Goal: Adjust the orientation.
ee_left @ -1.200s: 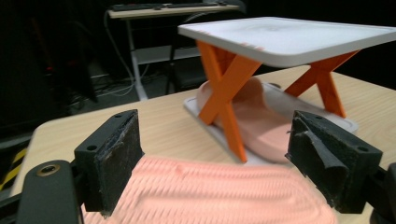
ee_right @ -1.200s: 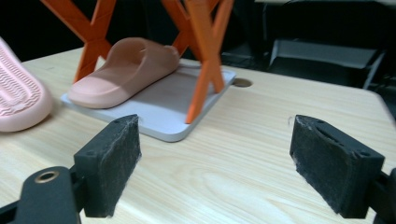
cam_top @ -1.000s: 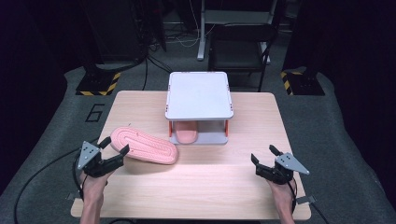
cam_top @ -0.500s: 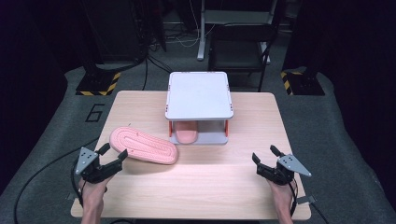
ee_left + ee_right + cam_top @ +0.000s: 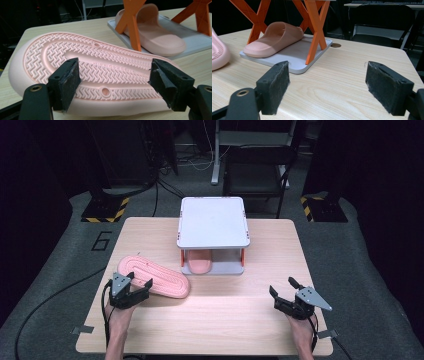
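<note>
A pink slipper [image 5: 156,276] lies sole up on the left of the wooden table [image 5: 220,320]; its zigzag tread [image 5: 100,67] fills the left gripper view. My left gripper [image 5: 140,281] is open at the slipper's near side, its jaws [image 5: 116,76] spread wide in front of the sole, gripping nothing. A matching slipper [image 5: 200,266] [image 5: 274,35] sits upright on the bottom shelf of a white rack [image 5: 213,222] with orange legs [image 5: 314,30]. My right gripper [image 5: 281,286] [image 5: 327,85] stands open over bare table at the front right, well apart from the rack.
The rack's grey base plate [image 5: 294,61] rests mid-table at the back. Bare wood lies between the two grippers and along the right side. Beyond the far edge stand a dark chair [image 5: 257,170] and floor cables.
My left gripper drew back toward the person, then came forward and to the right, up to the sole-up slipper's near side. The slipper and the right gripper have stayed put.
</note>
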`<state>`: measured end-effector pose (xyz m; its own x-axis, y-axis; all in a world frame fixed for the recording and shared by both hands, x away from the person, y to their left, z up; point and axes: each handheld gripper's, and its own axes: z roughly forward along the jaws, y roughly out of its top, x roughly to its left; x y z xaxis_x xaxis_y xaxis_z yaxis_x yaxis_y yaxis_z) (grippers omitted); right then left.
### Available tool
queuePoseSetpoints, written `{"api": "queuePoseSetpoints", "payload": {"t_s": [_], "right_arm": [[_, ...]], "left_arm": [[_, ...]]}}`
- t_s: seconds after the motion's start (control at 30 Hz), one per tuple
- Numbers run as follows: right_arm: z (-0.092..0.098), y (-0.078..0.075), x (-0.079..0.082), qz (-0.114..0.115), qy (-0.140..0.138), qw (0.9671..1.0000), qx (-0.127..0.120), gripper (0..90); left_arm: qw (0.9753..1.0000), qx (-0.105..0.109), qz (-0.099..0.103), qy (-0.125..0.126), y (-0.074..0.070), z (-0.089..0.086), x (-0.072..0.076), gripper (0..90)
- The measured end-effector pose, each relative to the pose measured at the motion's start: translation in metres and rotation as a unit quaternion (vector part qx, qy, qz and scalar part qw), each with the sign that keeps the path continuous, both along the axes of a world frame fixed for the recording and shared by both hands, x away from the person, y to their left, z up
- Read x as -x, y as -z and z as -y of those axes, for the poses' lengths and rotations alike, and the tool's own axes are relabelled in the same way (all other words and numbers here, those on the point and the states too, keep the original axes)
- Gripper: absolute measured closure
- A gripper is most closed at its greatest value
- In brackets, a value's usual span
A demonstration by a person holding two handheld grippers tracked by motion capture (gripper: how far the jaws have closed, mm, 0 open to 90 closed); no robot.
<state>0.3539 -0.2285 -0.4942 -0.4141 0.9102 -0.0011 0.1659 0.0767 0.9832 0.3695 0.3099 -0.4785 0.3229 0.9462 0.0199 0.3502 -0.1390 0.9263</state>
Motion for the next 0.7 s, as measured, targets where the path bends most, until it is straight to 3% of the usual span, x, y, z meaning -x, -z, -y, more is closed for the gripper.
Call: {"api": "queuePoseSetpoints", "payload": {"t_s": [0.07, 0.17, 0.23, 0.3, 0.33, 0.37, 0.6, 0.7], "right_arm": [[0.0, 0.0, 0.0, 0.0, 0.0, 1.0, 0.001, 18.7], [-0.002, 0.0, 0.001, 0.002, -0.003, 1.0, 0.005, 19.0], [-0.002, 0.0, 0.001, 0.001, -0.005, 1.0, 0.007, 19.1], [-0.003, 0.001, 0.0, 0.0, -0.005, 1.0, 0.006, 19.1], [-0.003, 0.001, 0.0, -0.001, -0.007, 0.9999, 0.008, 19.1], [-0.004, 0.001, 0.001, 0.0, -0.009, 0.9999, 0.009, 19.2], [-0.004, 0.0, 0.001, 0.0, -0.008, 1.0, 0.006, 19.5], [-0.003, 0.001, 0.001, -0.002, -0.007, 1.0, 0.005, 19.5]], "left_arm": [[1.0, -0.008, -0.001, -0.003, 0.001, 0.0, 0.001, 24.4], [0.9989, -0.04, -0.013, -0.018, 0.009, -0.008, 0.009, 24.3], [0.9987, -0.041, -0.021, -0.021, 0.012, -0.012, 0.01, 24.2], [0.9994, -0.012, -0.021, -0.024, 0.016, -0.02, 0.011, 24.2], [0.9992, -0.007, -0.028, -0.026, 0.018, -0.025, 0.012, 24.3], [0.9993, -0.007, -0.024, -0.028, 0.019, -0.026, 0.012, 24.0], [0.9981, -0.01, -0.043, -0.044, 0.026, -0.052, 0.025, 24.6], [0.9977, -0.008, -0.05, -0.044, 0.028, -0.054, 0.028, 24.8]]}}
